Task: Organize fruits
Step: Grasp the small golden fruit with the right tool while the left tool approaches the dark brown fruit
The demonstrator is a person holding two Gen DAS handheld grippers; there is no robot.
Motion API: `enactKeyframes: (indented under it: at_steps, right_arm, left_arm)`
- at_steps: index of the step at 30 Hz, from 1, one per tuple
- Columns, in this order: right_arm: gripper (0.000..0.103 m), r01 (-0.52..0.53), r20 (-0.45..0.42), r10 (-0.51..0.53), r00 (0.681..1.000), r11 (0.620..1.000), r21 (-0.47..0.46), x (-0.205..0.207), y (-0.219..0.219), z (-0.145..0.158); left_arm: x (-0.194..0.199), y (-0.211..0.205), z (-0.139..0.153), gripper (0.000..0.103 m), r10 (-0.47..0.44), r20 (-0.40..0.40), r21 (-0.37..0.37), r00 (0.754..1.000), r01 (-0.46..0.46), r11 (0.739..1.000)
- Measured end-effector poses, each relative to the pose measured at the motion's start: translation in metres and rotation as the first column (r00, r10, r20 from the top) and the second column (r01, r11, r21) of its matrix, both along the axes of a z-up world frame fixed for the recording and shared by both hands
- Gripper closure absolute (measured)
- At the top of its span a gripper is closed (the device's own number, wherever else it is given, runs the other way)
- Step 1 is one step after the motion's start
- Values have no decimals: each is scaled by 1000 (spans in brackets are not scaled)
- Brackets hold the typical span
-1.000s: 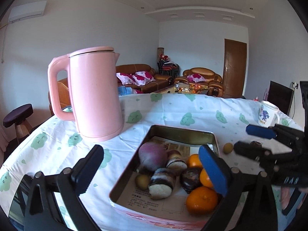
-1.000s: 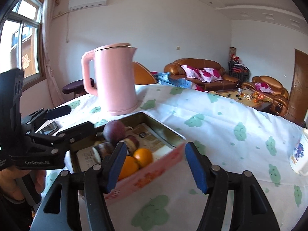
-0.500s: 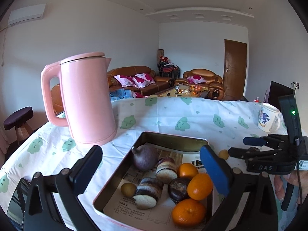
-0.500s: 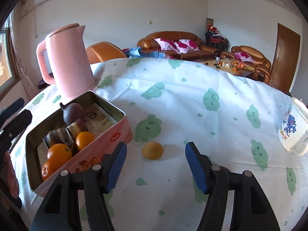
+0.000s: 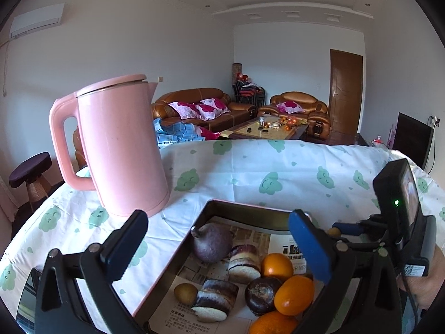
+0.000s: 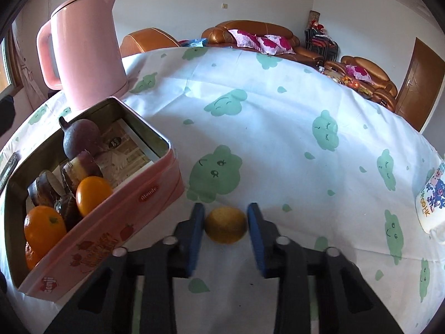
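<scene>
straddling the small yellow fruit [image 6: 225, 228] on the desk [image 6: 278, 117], the right gripper [image 6: 225, 229] is narrowed, pads nearly touching it, just beside the tin [image 6: 111, 222]; left gripper [image 5: 219, 245] hovers wide above the tin, ready to receive.

This is a home living room: far behind the cloth-covered table [image 5: 278, 167] with its pink kettle [image 5: 119, 147] stand brown leather sofas [image 5: 200, 105] with floral cushions, a cluttered coffee table [image 5: 267, 128], a wooden door [image 5: 345, 89] at right and a wall air conditioner [image 5: 36, 23] at left.
</scene>
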State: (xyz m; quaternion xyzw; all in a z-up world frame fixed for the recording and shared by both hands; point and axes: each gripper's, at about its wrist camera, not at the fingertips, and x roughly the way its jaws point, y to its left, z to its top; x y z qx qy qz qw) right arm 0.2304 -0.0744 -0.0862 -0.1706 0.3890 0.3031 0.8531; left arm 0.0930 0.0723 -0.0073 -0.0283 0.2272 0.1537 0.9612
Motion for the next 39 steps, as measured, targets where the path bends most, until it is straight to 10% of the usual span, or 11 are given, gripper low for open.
enactKeyframes:
  at_steps: [13,39]
  right_arm:
    - [71,166,127,-181,975,978,123,-14,-93,34]
    - [71,409,2,-414,910,900,154,25,-199,18]
  left_arm:
    - [27,-75,5,0,-170,-18,25,985,170,985]
    - [124,-187,-61,19,-434,-273,-129,859,414,901]
